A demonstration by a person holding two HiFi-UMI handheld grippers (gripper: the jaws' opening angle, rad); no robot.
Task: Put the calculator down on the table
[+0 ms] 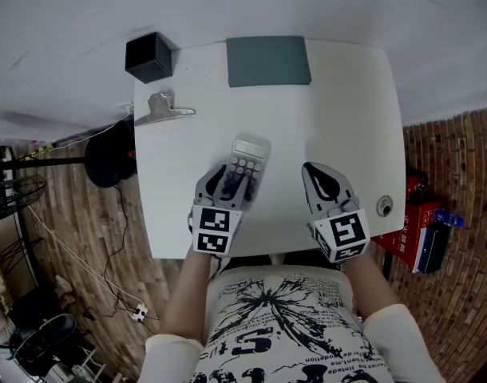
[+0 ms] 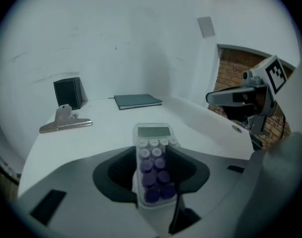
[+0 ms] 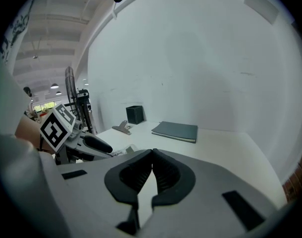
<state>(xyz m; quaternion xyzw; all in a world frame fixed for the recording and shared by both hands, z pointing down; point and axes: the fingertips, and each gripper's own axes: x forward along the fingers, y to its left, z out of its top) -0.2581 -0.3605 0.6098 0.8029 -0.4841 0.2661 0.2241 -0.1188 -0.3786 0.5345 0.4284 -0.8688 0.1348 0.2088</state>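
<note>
Judging the put-down nearly done: calculator lying flat on the bench between the parted jaws of the left hand-held gripper, right hand-held gripper closed and empty just beside, leaving only the pull-back.

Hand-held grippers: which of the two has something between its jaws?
The left hand-held gripper: the purple-keyed calculator lies between its parted jaws on the table. The right hand-held gripper has its jaws closed on nothing.
</note>
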